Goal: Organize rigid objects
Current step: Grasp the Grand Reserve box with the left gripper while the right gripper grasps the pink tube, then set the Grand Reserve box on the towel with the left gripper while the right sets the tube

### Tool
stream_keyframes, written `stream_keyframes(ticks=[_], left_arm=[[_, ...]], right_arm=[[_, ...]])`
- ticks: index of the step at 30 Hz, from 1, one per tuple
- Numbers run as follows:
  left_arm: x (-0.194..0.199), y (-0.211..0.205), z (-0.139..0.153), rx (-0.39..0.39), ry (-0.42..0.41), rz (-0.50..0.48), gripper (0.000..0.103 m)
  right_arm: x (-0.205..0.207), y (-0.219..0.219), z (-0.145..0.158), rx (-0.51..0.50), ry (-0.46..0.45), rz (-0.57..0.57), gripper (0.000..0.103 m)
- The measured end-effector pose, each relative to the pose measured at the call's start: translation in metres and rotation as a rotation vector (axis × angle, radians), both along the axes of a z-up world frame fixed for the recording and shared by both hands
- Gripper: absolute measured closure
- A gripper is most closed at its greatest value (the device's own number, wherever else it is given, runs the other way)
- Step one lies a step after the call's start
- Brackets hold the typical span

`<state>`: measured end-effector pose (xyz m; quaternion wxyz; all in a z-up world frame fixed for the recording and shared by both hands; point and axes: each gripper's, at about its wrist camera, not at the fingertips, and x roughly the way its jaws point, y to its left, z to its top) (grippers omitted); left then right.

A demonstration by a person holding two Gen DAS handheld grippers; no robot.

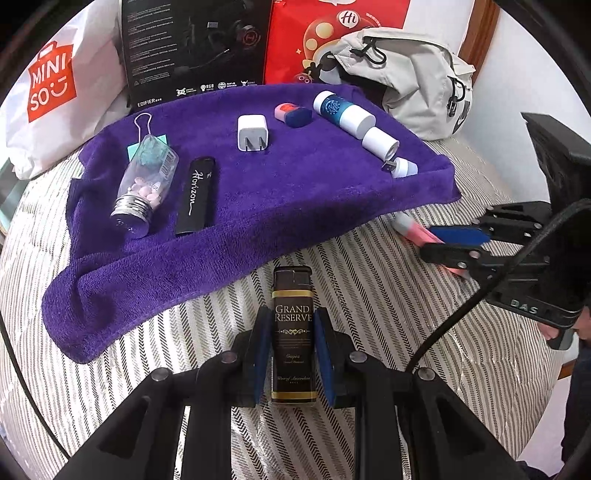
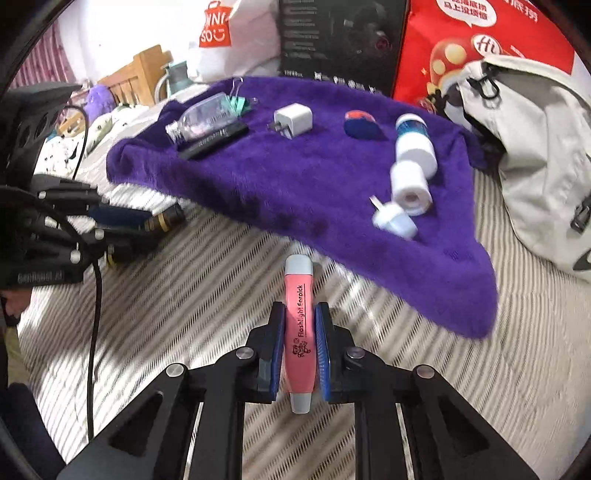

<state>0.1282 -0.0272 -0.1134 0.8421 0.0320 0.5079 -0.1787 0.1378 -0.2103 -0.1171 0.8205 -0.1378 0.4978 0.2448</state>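
My left gripper (image 1: 291, 332) is shut on a black "Grand Reserve" lighter (image 1: 293, 328), held over the striped bed just short of the purple towel (image 1: 258, 229). My right gripper (image 2: 300, 328) is shut on a pink flashlight earpick (image 2: 300, 325), also before the towel (image 2: 295, 184). On the towel lie a clear pill bottle (image 1: 146, 184), a black Horizon stick (image 1: 195, 195), a white charger plug (image 1: 252, 133), a pink and blue eraser (image 1: 293, 113), a blue-white tube (image 1: 343, 114), a white cap (image 1: 380, 143) and a small white adapter (image 1: 402, 168).
Behind the towel stand a white Miniso bag (image 1: 62, 92), a black Edifier box (image 1: 195, 48) and a red bag (image 1: 332, 33). A beige backpack (image 1: 417, 81) slumps at the back right. A teal binder clip (image 1: 142, 140) lies under the bottle. The striped bedspread (image 1: 388, 295) extends to the front.
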Motion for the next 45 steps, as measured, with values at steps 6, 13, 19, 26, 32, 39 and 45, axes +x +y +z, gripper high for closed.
stream_keyframes(ticks=[6, 13, 19, 26, 32, 39, 45], left_arm=[[-0.002, -0.001, -0.002, 0.010, -0.012, 0.002, 0.080], [-0.004, -0.002, -0.003, 0.011, -0.028, 0.004, 0.081], [-0.005, 0.015, 0.006, -0.028, -0.021, 0.027, 0.081], [-0.002, 0.029, 0.024, -0.053, -0.041, 0.033, 0.081], [0.009, 0.032, 0.035, -0.049, -0.057, 0.034, 0.081], [0.031, 0.029, 0.043, -0.054, -0.069, 0.025, 0.081], [0.057, 0.023, 0.041, -0.053, -0.065, 0.015, 0.081]], right_arm=[[-0.008, 0.000, -0.001, -0.029, -0.002, -0.041, 0.086], [-0.006, -0.003, -0.001, -0.009, 0.004, -0.072, 0.086], [-0.013, -0.010, 0.006, 0.078, 0.061, -0.069, 0.087], [-0.016, -0.010, 0.010, 0.111, 0.067, -0.072, 0.087], [-0.010, -0.008, 0.019, 0.153, 0.062, -0.063, 0.087], [0.005, -0.004, 0.036, 0.185, 0.034, -0.053, 0.087], [0.018, 0.001, 0.046, 0.208, 0.019, -0.043, 0.087]])
